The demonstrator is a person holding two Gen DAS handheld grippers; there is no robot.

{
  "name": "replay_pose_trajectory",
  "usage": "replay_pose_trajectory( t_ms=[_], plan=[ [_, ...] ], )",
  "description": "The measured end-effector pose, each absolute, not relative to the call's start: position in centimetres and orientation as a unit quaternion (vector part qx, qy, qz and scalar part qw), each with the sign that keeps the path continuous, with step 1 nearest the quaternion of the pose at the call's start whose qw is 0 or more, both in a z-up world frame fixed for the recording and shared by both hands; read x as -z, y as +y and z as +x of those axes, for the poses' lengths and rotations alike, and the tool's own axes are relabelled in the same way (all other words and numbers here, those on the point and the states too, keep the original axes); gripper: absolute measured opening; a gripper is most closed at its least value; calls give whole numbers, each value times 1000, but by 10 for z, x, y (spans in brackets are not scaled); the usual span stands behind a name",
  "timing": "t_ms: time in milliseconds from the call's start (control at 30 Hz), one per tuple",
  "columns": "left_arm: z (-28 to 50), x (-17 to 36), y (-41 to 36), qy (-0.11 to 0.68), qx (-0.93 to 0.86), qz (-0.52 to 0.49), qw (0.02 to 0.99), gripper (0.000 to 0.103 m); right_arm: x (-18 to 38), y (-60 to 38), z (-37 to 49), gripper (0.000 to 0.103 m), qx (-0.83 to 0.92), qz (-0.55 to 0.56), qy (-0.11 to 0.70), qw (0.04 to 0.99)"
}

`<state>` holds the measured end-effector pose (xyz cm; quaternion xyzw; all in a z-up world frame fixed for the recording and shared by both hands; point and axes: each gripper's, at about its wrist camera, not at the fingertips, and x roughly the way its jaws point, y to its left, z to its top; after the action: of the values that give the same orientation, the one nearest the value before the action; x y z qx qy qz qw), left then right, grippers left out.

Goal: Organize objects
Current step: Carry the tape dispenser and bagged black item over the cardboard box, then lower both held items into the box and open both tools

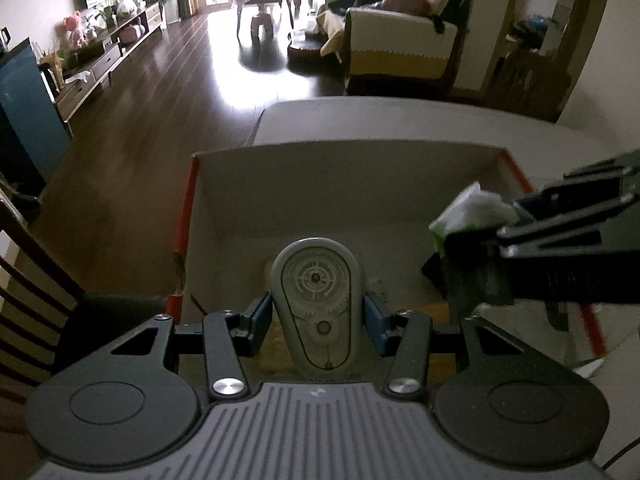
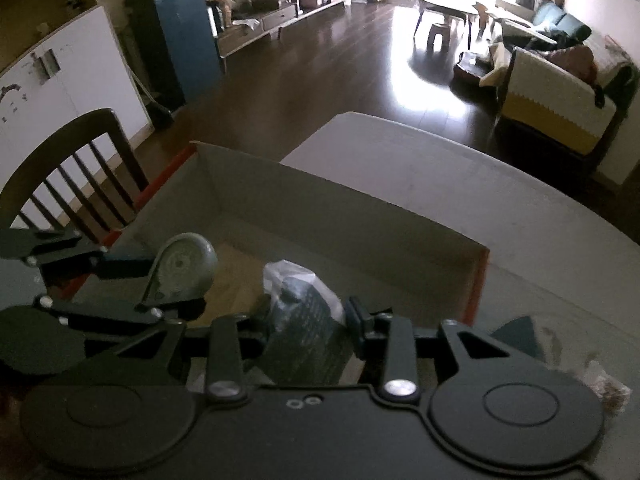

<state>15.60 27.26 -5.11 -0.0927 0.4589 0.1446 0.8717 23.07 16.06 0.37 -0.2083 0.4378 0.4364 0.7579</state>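
An open cardboard box [image 1: 340, 184] with red outer edges stands on a pale table [image 1: 400, 120]. My left gripper [image 1: 318, 314] is shut on a grey oval gadget [image 1: 316, 280] with a clear gear window and holds it upright over the box's near left part. My right gripper [image 1: 480, 256] comes in from the right, shut on a dark packet [image 1: 468, 216] with a white and green top. In the right wrist view, the right gripper [image 2: 310, 316] grips that dark packet [image 2: 308, 320] in clear wrap above the box [image 2: 340, 216]. The left gripper [image 2: 176, 280] with the gadget [image 2: 180, 264] is at the left.
A dark wooden chair [image 2: 80, 168] stands by the box's left side. On the table [image 2: 440, 168] to the right of the box lie a dark green item [image 2: 520, 336] and a small crumpled wrapper [image 2: 604, 384]. Beyond the table are dark floor and a sofa [image 1: 400, 48].
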Motion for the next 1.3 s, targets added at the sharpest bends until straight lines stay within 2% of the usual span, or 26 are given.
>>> replay_pose_trajectory(
  t_ms=[567,667,733,1033,1167,1300],
  plan=[
    [170,85,274,497,-133,-88,853,48,32,173,240,39,-398,-228,447,768],
    [174,89,274,506,-131,-87,848,48,29,174,240,43,-397,-228,446,769],
    [175,90,273,510,-130,-87,846,48,26,173,239,50,-398,-226,445,769],
    [180,94,270,521,-122,-86,841,49,9,161,237,59,-404,-216,439,773],
    [176,89,269,505,-123,-95,849,69,-3,152,234,63,-412,-210,431,775],
    [171,82,266,492,-119,-97,857,70,-13,142,231,64,-416,-205,427,776]
  ],
)
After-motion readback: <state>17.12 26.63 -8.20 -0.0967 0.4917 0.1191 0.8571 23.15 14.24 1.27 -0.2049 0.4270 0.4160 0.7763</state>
